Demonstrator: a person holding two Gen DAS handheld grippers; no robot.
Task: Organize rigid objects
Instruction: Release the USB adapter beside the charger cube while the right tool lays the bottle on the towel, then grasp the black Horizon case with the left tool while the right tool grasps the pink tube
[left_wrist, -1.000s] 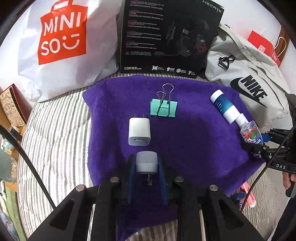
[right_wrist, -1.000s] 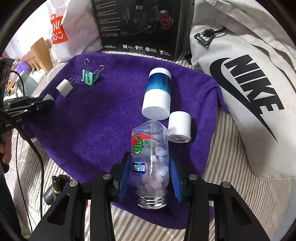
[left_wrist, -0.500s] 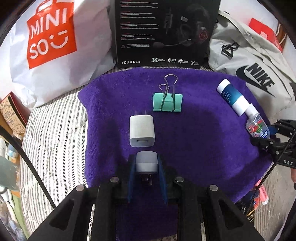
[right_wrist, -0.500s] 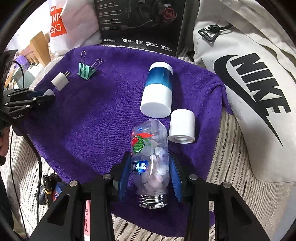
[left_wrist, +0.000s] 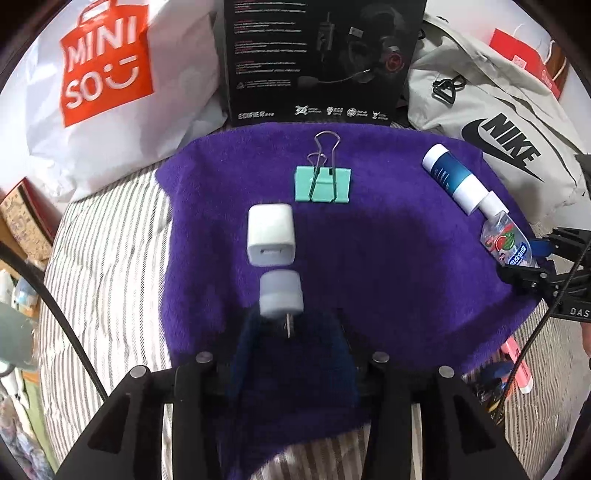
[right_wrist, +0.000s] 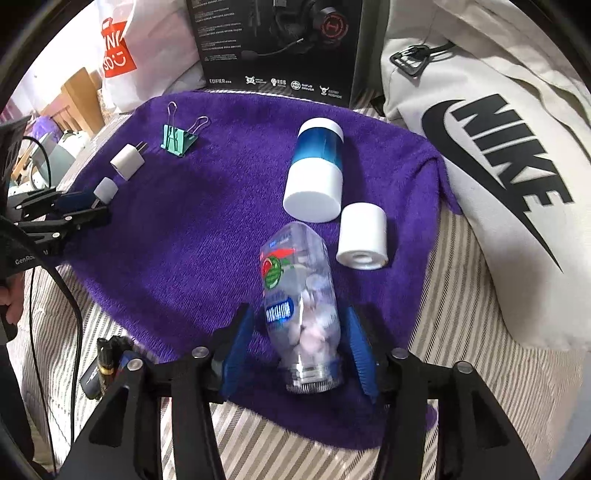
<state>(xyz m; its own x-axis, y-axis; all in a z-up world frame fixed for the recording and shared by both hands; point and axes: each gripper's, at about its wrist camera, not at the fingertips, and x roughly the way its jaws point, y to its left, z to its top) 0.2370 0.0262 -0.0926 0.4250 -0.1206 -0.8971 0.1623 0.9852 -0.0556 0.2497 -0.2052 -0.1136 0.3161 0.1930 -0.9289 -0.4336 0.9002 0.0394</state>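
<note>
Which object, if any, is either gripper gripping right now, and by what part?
Nothing: both are open. Left gripper lies around the gray plug; right gripper straddles the clear bottle.

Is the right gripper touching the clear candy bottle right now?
Apart. The right wrist view shows purple towel on both sides between the right gripper's blue fingers and the clear candy bottle, which lies loose on it.
</note>
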